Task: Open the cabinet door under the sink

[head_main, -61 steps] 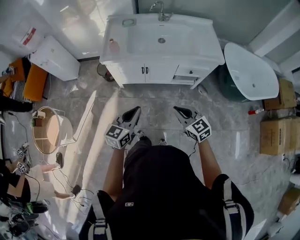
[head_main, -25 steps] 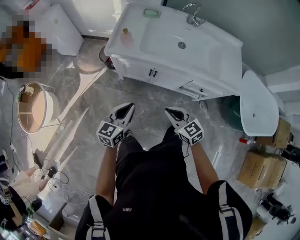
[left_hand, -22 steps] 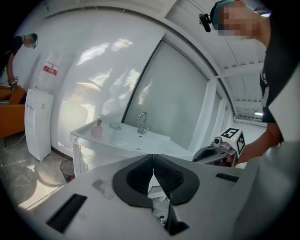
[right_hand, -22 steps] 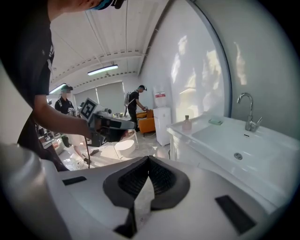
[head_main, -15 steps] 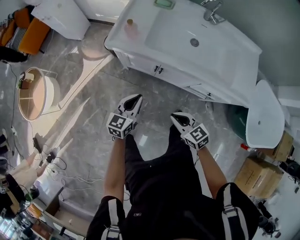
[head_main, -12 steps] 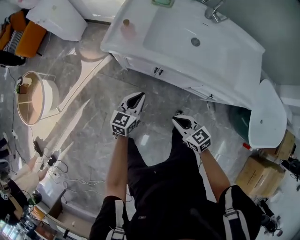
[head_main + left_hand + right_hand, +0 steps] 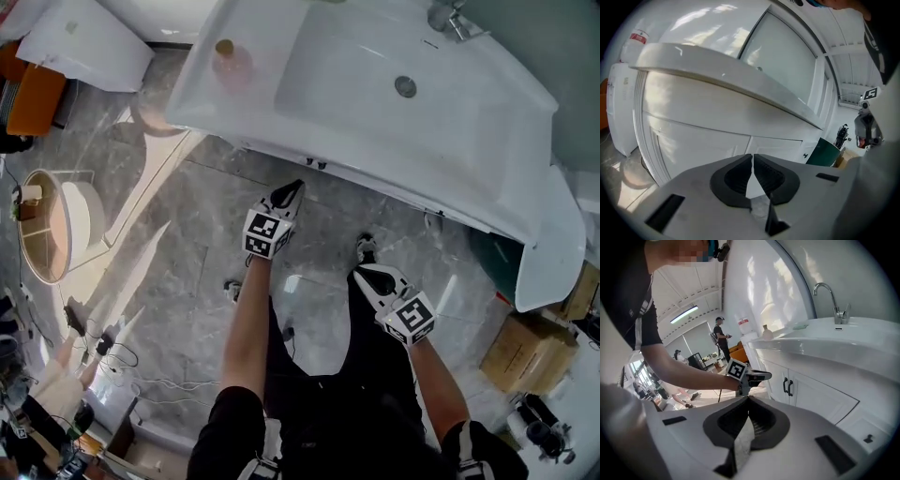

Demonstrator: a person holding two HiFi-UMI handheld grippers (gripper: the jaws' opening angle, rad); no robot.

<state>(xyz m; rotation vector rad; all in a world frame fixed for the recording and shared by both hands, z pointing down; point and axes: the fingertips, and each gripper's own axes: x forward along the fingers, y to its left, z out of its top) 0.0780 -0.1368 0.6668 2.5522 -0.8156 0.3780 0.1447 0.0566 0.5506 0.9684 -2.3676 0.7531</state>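
The white sink cabinet (image 7: 375, 84) fills the top of the head view; its overhanging top hides the doors, and only the two dark handles (image 7: 314, 165) peek out. My left gripper (image 7: 294, 189) is shut and empty, its tips just short of those handles. In the left gripper view the door fronts (image 7: 708, 140) loom close behind the left gripper (image 7: 753, 155), with the door seam running down behind it. My right gripper (image 7: 362, 274) hangs lower and farther back, shut and empty. The right gripper view shows the right gripper (image 7: 748, 398), the handles (image 7: 787, 386) and the left gripper (image 7: 765, 376).
A pink bottle (image 7: 225, 52) and a tap (image 7: 448, 17) are on the sink top. A white tub (image 7: 553, 253) on a green base and cardboard boxes (image 7: 525, 352) stand right. A round white stand (image 7: 52, 225) and cables (image 7: 112, 347) lie left. People (image 7: 719, 336) stand far behind.
Both grippers have sunk toward the floor and the view has closed in on the sink. The left gripper moved forward to the cabinet front; the right one trails behind it.
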